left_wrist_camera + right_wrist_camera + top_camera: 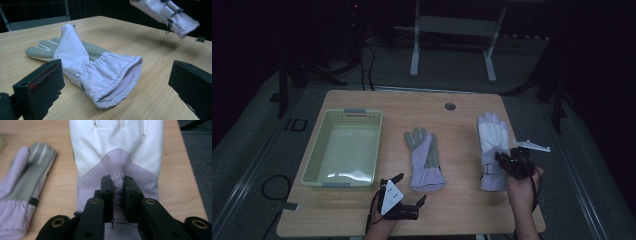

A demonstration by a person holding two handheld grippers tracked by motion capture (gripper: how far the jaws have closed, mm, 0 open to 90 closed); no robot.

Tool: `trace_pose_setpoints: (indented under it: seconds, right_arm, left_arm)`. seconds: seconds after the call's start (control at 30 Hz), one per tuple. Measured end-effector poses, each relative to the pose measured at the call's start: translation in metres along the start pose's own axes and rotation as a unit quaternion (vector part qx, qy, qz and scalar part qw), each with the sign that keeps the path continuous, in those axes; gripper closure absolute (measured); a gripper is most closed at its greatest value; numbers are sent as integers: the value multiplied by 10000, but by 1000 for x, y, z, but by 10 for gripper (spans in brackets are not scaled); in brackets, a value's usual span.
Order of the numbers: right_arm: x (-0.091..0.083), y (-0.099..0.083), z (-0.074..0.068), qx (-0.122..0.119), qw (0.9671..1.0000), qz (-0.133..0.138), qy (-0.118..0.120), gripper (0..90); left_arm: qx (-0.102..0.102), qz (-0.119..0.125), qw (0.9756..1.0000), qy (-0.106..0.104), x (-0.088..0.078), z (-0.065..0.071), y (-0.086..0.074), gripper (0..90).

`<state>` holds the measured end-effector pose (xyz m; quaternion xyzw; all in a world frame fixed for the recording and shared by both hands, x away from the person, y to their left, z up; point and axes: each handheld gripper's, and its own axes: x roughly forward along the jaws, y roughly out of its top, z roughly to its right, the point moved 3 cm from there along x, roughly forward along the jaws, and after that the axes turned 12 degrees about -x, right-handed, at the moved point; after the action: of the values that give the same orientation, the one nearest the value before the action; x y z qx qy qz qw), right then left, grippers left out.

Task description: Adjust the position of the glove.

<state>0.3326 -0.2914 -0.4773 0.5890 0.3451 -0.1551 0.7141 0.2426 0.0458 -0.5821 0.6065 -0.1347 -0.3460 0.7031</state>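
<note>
Right claw sat at about four o'clock on the counter, its two black jaws pressed onto a pinch of fabric on the back of the white-and-lilac glove; in the right gripper view the jaws nipped a raised fold bearing a round printed badge, just below where the white panel meets the lilac one. That glove lay with its fingers pointing toward twelve o'clock and its cuff toward six, and in the left gripper view its cuff end showed lifted clear of the wood with a shadow under it. Left claw rested near six o'clock, jaws spread wide and holding nothing, aimed toward the open cuff of the second glove. This second glove lay flat at the centre of the counter, grey palm up, lilac thumb folded across it, fingers toward twelve o'clock and gathered cuff toward six; it was close to the left claw but apart from it. It also showed at nine o'clock in the right gripper view, well apart from the pinched glove. A pale green basket stood at nine o'clock on the counter, beside the second glove without touching it.
</note>
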Motion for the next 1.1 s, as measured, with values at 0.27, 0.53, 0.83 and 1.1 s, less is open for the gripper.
trace_pose_setpoints:
  seconds: [0.27, 0.53, 0.83, 1.1]
  right_arm:
    - [27, -12, -13, 111, 9997, -219, 2, 798]
    - [61, -20, -2, 356, 9975, -461, -405, 792]
    - [80, -29, 8, 556, 9961, -564, -385, 756]
    - [79, -25, 13, 347, 9982, -477, -128, 576]
  left_arm:
    - [2, 3, 10000, -3, 0, 0, 0, 2]
    - [-12, 8, 10000, -15, 0, 0, 0, 2]
    - [-29, -6, 10000, -22, 0, 0, 0, 2]
    - [-40, -15, 10000, -35, 0, -1, 0, 2]
